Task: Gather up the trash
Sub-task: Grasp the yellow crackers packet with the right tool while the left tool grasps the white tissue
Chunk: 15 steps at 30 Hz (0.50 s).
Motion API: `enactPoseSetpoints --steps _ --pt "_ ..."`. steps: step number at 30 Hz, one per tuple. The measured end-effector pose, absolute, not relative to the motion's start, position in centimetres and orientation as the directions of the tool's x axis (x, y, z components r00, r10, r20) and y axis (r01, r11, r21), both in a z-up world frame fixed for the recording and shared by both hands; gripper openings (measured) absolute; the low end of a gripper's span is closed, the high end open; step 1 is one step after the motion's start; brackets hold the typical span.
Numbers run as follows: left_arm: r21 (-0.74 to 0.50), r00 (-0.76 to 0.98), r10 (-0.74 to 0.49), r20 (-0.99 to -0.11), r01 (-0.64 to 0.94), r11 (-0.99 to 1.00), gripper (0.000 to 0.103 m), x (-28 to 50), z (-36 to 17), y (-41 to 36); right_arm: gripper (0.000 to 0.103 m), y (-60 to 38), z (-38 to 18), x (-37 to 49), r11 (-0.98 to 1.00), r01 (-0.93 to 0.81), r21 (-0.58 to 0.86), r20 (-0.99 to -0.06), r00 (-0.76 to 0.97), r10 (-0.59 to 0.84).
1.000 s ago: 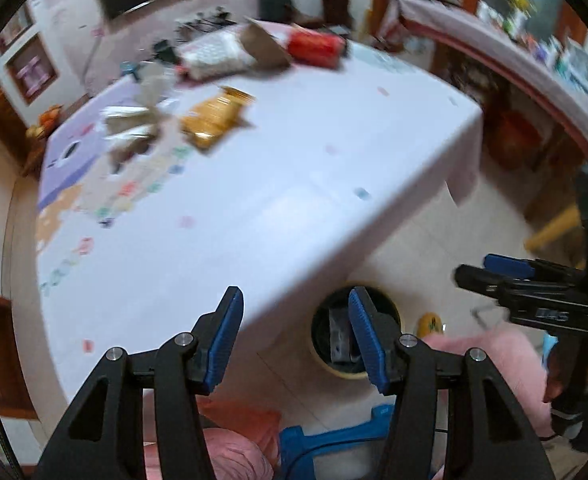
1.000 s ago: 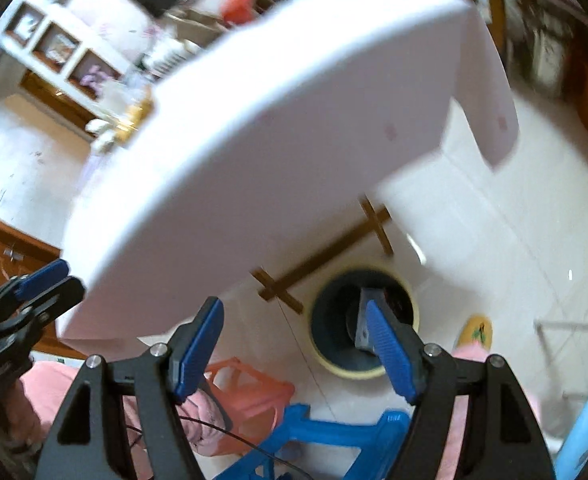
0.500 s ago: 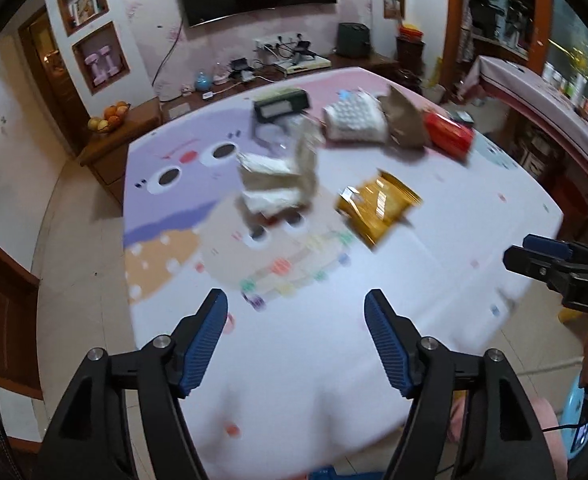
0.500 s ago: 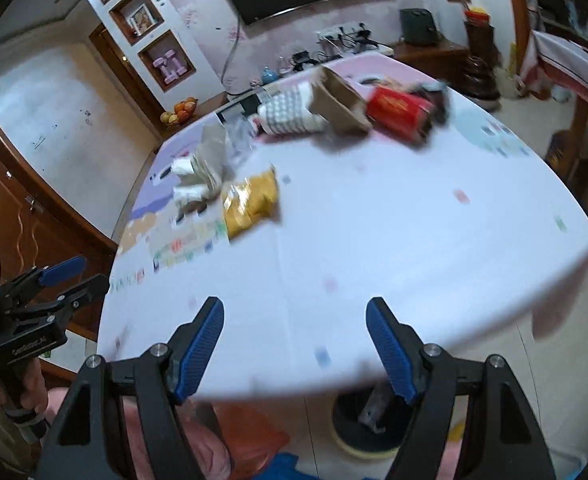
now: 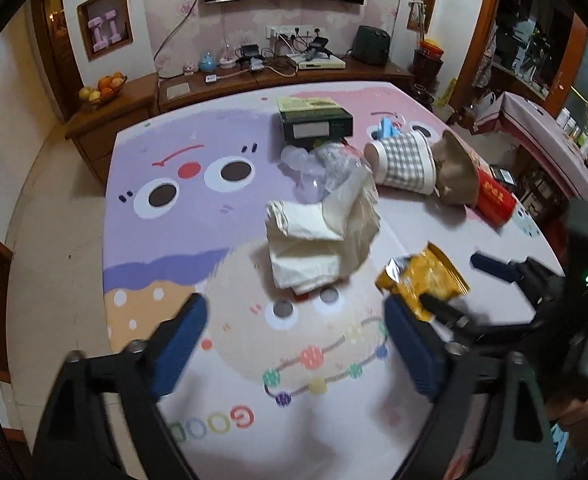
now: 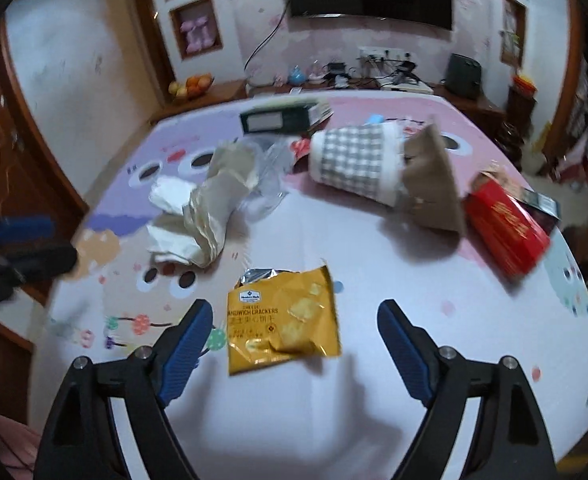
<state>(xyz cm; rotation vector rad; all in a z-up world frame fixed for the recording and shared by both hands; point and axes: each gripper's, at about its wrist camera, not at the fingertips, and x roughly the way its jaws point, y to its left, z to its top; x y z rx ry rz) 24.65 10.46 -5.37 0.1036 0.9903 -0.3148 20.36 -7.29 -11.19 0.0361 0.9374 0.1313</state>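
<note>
1. Low in the centre of the right wrist view, the right gripper [image 6: 291,338] hung with its jaws spread wide and nothing between them, and the yellow cracker wrapper [image 6: 283,318] lay flat on the tablecloth [image 6: 414,280] just ahead of its fingertips.

2. At the bottom of the left wrist view, the left gripper [image 5: 294,340] was likewise wide apart and empty, and the crumpled paper bags [image 5: 318,236] sat at mid-frame, well beyond its tips.

3. Further trash crowded the upper half of both views: a checked paper cup [image 6: 354,164] on its side, a brown paper piece [image 6: 434,180] touching its mouth, a red box [image 6: 506,224] at the right edge, clear plastic [image 5: 322,168] and a dark green box [image 5: 314,122] at the back.

4. My judgement was that the wrapper was the nearest target for the right gripper, with no piece on the table yet collected.

5. Risks from here:
   - The foil wrapper lay flat, so closing fingers might slide over it or push it along the cloth.
   - A low approach could pinch the tablecloth as well and drag the other litter.
   - The two grippers were close at the wrapper's side in the left wrist view, so both reaching inward could make them collide.
   - The cup could roll if nudged.
</note>
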Motion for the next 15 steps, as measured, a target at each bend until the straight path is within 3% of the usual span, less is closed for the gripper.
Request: enactPoseSetpoints --steps 2,8,12,14,15 --pt "-0.046 0.517 -0.205 -0.831 0.303 0.952 0.102 25.2 -5.5 10.2 0.085 -6.5 -12.3 21.2 0.992 -0.120 0.048 -0.823 0.558 0.107" --pt "-0.067 0.502 -0.223 -0.836 0.310 0.948 0.102 26.9 -6.1 9.2 0.085 -5.1 -15.0 22.8 0.985 -0.166 -0.037 -0.871 0.489 0.050" --pt "-0.083 0.484 -0.236 -0.843 0.316 0.945 0.102 28.3 -6.6 8.3 0.061 -5.7 -14.7 23.2 0.989 -0.149 -0.002 -0.868 0.491 0.072" --pt "-0.094 0.471 -0.242 -0.848 0.317 0.944 0.102 28.9 -7.0 7.9 0.054 -6.2 -14.3 23.5 0.989 -0.145 0.020 -0.870 0.486 0.089" --pt "-0.108 0.456 -0.251 -0.854 0.317 0.942 0.102 29.4 -7.2 7.6 0.043 -6.5 -14.1 23.6 0.990 -0.138 0.028 -0.870 0.484 0.092"
